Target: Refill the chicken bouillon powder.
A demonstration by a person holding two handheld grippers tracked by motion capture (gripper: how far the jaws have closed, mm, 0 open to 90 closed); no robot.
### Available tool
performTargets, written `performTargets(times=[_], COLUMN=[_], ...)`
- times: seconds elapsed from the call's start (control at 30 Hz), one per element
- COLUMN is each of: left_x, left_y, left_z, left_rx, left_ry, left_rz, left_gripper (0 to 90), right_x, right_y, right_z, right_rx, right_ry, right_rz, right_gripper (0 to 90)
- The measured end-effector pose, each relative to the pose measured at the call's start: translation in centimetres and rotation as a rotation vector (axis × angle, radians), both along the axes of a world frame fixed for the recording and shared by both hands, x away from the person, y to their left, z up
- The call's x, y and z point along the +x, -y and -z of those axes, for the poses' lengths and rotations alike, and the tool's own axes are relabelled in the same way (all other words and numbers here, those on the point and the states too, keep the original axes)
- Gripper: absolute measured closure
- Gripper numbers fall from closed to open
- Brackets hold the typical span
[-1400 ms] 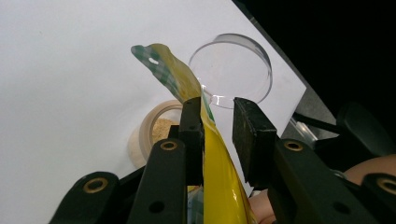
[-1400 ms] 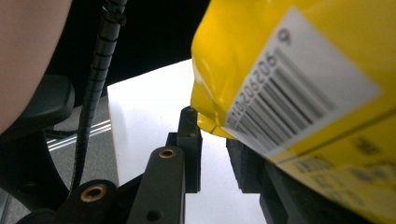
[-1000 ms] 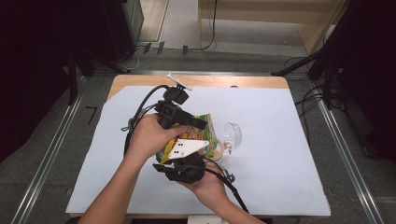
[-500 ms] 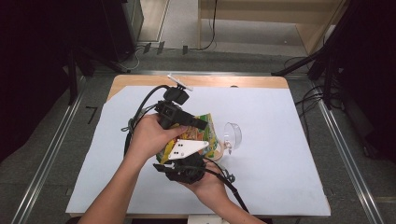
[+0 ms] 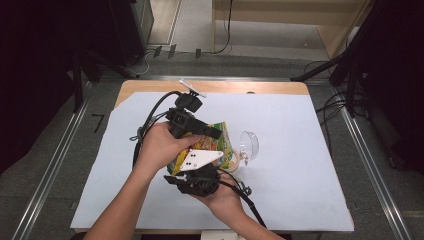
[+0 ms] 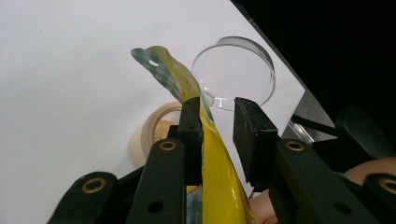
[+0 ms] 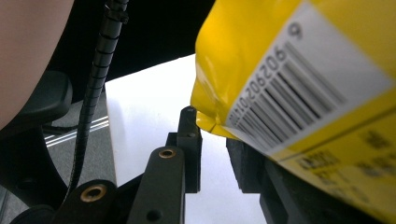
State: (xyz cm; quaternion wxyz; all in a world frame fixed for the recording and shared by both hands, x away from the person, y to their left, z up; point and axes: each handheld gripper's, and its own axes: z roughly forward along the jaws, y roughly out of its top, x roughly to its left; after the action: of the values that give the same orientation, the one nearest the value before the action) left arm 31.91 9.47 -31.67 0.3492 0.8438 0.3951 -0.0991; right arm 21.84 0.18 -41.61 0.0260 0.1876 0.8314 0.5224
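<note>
Left gripper (image 6: 217, 116): jaws stand apart around the top edge of the yellow snack bag (image 6: 210, 177); the bag lies against one pad, a gap shows before the other, so a firm clamp cannot be told.
Right gripper (image 7: 212, 149): jaws sit at the bag's lower corner (image 7: 299, 93), by the barcode; whether the pads press it is hidden.
Bag's place: held up between both grippers, above the middle of the table (image 5: 300, 200).
Surface: white sheet over a wooden tabletop; a clear plastic lid (image 5: 248, 145) and a pale round container (image 6: 154, 133) lie just beside the bag.
Room: grey floor, metal rails at both sides, cables, dark stands.
Hard to make out: the container's contents; most of the bag's print behind the hands.
</note>
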Motion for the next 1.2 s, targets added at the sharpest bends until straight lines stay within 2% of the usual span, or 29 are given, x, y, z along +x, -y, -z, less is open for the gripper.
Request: performTargets(times=[0.7,1.2], left_x=[-0.31,-0.16], left_y=[0.19,0.02], left_z=[-0.1,-0.2], left_rx=[0.013,0.002], left_ry=[0.021,0.013], left_rz=[0.004,0.001], left_gripper=[73.4,73.6], right_x=[0.1,0.02], right_y=[0.07,-0.02], right_z=[0.26,-0.11], right_rx=[0.0,0.013], right_ry=[0.012,-0.02], right_rz=[0.001,-0.001], right_gripper=[77.6,77.0])
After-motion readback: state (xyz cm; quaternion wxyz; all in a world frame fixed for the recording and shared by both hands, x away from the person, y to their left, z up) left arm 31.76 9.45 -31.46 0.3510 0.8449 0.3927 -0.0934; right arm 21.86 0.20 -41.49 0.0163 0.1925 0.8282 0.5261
